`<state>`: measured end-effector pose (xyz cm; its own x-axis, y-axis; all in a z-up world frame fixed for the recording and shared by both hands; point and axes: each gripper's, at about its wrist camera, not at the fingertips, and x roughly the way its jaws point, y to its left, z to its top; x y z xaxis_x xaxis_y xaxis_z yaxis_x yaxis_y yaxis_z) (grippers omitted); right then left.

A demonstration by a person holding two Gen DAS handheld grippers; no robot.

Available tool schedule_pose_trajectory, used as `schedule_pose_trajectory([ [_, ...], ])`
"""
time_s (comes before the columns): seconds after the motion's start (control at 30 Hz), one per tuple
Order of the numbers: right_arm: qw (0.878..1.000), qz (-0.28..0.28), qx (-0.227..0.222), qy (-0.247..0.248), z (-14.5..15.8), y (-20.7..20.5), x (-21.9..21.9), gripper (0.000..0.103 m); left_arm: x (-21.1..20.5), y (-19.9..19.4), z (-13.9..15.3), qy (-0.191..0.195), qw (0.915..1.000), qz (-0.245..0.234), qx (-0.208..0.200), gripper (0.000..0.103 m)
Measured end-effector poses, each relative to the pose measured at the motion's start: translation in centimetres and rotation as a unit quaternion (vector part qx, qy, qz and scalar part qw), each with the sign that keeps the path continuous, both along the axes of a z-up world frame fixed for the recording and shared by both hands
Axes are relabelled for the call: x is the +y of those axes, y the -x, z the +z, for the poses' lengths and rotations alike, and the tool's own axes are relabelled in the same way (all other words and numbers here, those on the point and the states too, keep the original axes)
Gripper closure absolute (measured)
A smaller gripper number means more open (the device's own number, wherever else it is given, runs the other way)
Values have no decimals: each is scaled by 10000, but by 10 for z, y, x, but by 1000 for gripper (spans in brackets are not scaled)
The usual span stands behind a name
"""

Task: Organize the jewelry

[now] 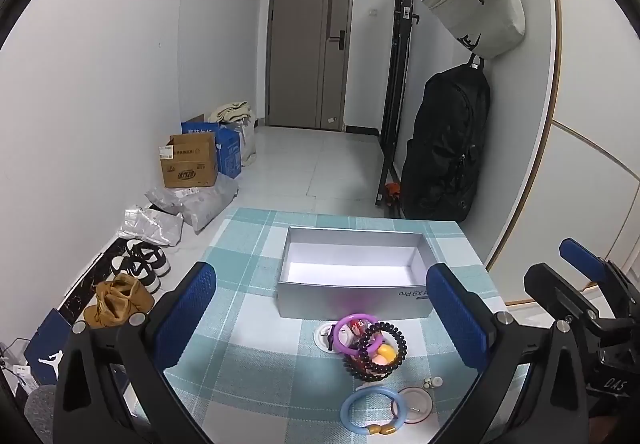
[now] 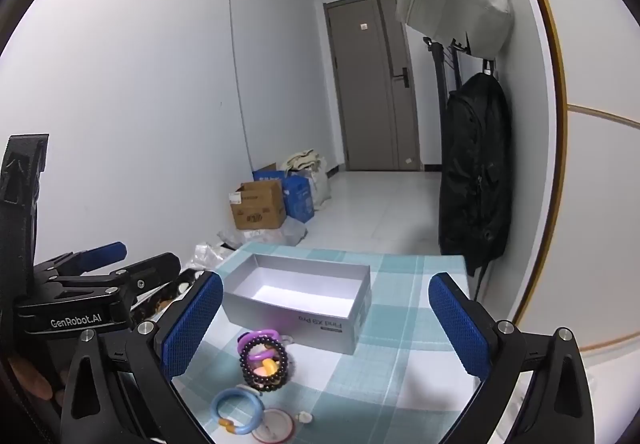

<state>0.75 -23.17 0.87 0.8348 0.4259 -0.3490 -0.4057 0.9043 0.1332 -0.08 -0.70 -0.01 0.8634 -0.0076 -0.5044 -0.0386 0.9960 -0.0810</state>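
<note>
Now we hold our left tool (image 1: 324,320) and right tool (image 2: 326,324) wide open above the checked worktop (image 1: 248,360), gripping nothing; the jewelry lies before the empty grey box (image 1: 352,300): a dark bead bracelet (image 1: 376,352) over a purple ring (image 1: 354,332), a blue bangle (image 1: 374,410) nearer us

Teal-checked tablecloth (image 1: 256,324), silver box (image 1: 352,300)

My 2 wrist cameras look forward and slightly down along my tools, low and close over the checked table (image 1: 248,244). Both share the open silver box (image 1: 354,306), the jewelry pile (image 2: 264,358) and the far door (image 2: 372,92).
</note>
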Motion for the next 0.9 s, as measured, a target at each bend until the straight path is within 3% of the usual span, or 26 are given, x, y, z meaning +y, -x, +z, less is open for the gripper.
schedule_pose_trajectory([
  [0.2, 10000, -10, 40, 2, 0, -1, 0, 0, -3, 3, -1, -158, 9999, 3, -21, 1],
  [0.9, 9999, 15, 115, 41, -1, -4, 2, 0, -3, 2, -5, -124, 9999, -49, 0, 1],
])
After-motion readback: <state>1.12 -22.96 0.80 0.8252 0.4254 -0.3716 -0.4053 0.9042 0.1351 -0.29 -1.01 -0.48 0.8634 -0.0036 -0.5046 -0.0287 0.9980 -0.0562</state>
